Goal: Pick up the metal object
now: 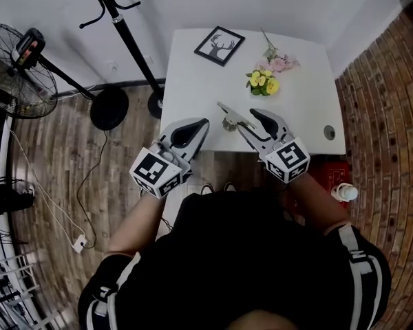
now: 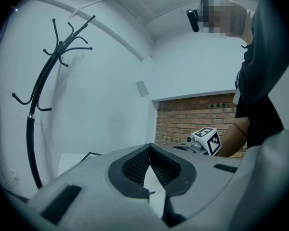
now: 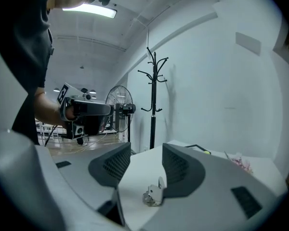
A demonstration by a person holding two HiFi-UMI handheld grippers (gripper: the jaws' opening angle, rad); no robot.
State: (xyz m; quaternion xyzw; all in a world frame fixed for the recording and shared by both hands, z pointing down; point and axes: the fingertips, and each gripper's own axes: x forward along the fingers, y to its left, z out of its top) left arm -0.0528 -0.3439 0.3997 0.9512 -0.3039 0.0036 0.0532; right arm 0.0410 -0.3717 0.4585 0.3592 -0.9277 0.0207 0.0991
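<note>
A small folded metal object [image 1: 229, 123] lies near the front edge of the white table [image 1: 193, 88]. My right gripper [image 1: 237, 110] is open and straddles it, one jaw on each side, pads clear of it. In the right gripper view the metal object [image 3: 153, 195] rests on the tabletop close to the right-hand jaw, and the right gripper [image 3: 146, 150] shows a wide gap. My left gripper [image 1: 201, 124] hovers at the table's front edge, left of the object, shut with nothing in it. Seen from its own camera, the left gripper [image 2: 150, 147] has its tips meeting.
A framed deer picture [image 1: 219, 45] lies at the back of the table, with yellow flowers [image 1: 263, 81] and pink flowers [image 1: 281, 63] to its right. A black coat stand [image 1: 124, 26] and a fan [image 1: 17, 71] stand on the wooden floor at the left. Brick wall [image 1: 385, 115] bounds the right.
</note>
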